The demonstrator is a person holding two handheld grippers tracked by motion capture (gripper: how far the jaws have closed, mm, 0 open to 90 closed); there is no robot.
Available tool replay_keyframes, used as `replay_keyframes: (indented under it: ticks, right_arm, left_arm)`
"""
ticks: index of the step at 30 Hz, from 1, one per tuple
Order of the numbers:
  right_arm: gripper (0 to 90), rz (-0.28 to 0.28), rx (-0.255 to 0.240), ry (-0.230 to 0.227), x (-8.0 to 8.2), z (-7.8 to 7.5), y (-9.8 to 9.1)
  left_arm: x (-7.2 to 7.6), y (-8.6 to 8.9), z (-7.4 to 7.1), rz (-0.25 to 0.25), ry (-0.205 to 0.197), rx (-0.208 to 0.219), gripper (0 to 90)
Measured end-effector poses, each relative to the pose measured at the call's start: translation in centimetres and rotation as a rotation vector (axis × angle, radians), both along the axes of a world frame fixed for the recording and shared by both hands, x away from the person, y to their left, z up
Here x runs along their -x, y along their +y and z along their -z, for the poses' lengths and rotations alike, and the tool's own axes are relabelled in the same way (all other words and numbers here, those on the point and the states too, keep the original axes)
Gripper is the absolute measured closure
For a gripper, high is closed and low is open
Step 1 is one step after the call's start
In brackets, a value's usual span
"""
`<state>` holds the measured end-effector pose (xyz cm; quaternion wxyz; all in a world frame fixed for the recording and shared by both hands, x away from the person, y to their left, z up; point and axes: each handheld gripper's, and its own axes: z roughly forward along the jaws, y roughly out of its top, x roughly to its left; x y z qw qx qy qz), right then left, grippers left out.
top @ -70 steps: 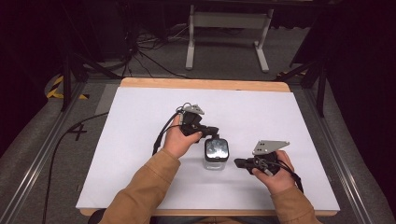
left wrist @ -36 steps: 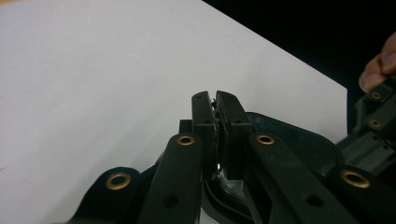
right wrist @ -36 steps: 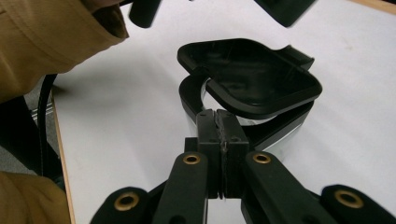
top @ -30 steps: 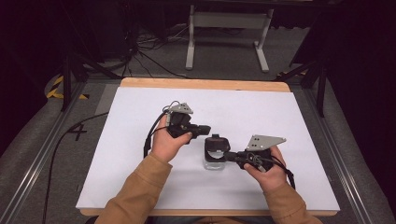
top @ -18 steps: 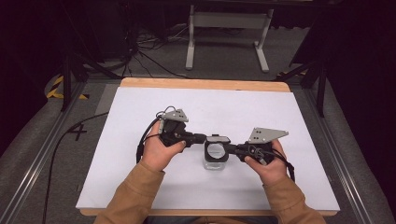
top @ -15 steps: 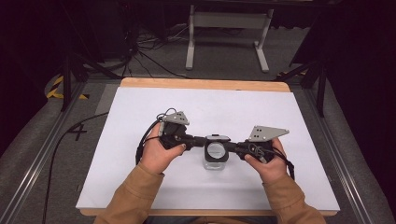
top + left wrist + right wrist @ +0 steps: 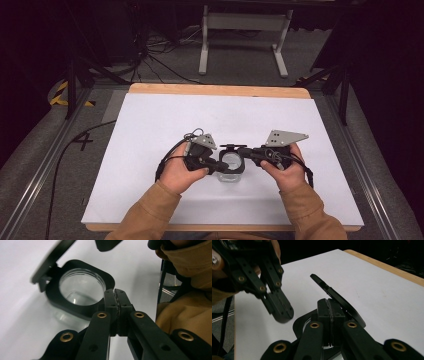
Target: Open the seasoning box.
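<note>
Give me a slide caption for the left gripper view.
Shut fingers beside an open glass jar, hinged lid up.

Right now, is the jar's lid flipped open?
Yes. In the left gripper view the black lid stands tilted up on its hinge and the jar mouth shows clear glass inside.

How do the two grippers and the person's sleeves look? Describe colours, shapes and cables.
Both the left gripper and the right gripper are black, with flat ridged jaws on linkage arms with brass-coloured rivets. Each carries a grey three-cornered plate on top, and a black cable trails from the left one. The sleeves are tan.
</note>
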<state>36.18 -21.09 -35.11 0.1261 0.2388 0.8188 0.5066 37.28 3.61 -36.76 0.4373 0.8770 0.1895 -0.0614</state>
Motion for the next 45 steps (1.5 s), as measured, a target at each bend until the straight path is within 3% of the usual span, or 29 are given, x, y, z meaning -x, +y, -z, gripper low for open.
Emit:
replay_keyframes:
  ticks: [3,6,11,22,31,40,45]
  right_arm:
    - [90.0,0.005,0.0,0.001,-0.1,0.0,-0.1]
    - [90.0,0.009,-0.003,0.002,-0.1,0.1,-0.2]
    - [90.0,0.014,-0.011,0.001,-0.3,0.2,-0.3]
    - [90.0,0.044,-0.053,-0.052,-1.6,0.3,-0.2]
    - [90.0,0.103,-0.079,-0.064,-3.1,0.8,-0.1]
    - [90.0,0.168,-0.084,-0.064,-3.6,1.2,-0.1]
    - [89.8,0.178,-0.086,-0.061,-3.5,1.3,-0.2]
  left_arm:
    - [-0.1,-0.4,0.5,-0.001,-0.001,-0.004,89.8]
    - [-0.4,-0.7,1.2,-0.021,-0.017,0.021,89.7]
    - [-0.5,-0.6,1.5,-0.04,-0.005,0.054,89.9]
    - [-0.3,-0.5,1.9,-0.06,-0.004,0.078,89.8]
    - [-0.1,-0.2,2.3,-0.098,0.033,0.123,90.0]
    - [-0.1,-0.1,2.3,-0.101,0.044,0.119,90.0]
    - [0.0,-0.1,2.3,-0.108,0.041,0.122,90.0]
